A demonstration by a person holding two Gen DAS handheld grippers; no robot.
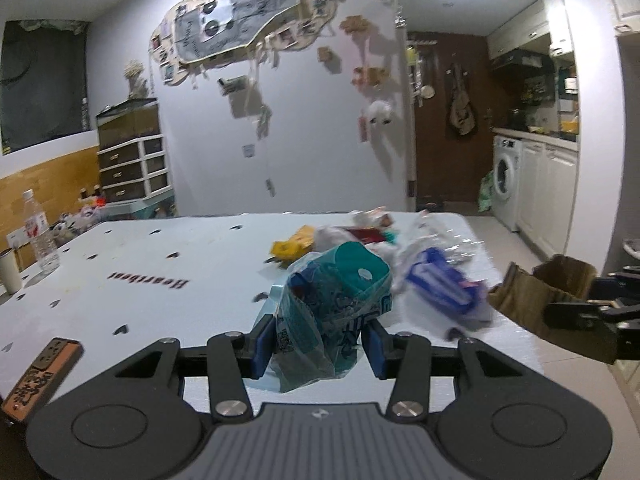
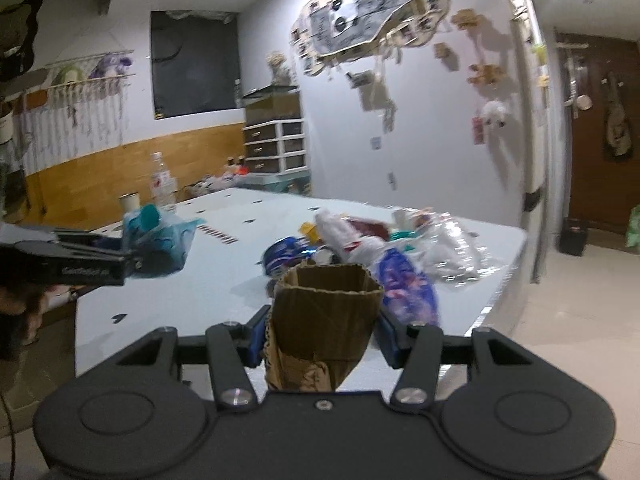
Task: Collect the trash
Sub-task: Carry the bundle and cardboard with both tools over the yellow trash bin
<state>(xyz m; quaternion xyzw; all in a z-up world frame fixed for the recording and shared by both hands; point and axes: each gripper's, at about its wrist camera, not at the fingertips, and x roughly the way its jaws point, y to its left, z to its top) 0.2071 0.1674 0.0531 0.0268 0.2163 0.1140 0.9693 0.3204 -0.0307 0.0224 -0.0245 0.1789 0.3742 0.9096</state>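
While pinched low in the left gripper, held up off the table near its front edge: teal bag, crumpled, jaws pressed onto its lower folds, most of its bulk sticking out ahead of the fingers. Likely to slip if swung hard, thin film giving the pads little to bite on. Likely to shed whatever lies inside if tipped further, contents too blurred to name.

Just to the right, also off the table: cardboard, a bent sleeve with its open end forward, pinched by the right gripper across its sides, jaws partly closed on it. Could buckle under a harder squeeze, then twist loose. Could knock against the bag or the other gripper if brought closer, both loads riding side by side at much the same height.

Further out, left on the table: pile of wrappers and clear film, with a blue packet nearest and a yellow one beyond. Easy to drag over the far edge with a careless sweep on the way back.

At the far left, bottle and cup, well apart from all this, at risk only from a wide swing.

No bin plainly in sight, so a drop short of it cannot be ruled out
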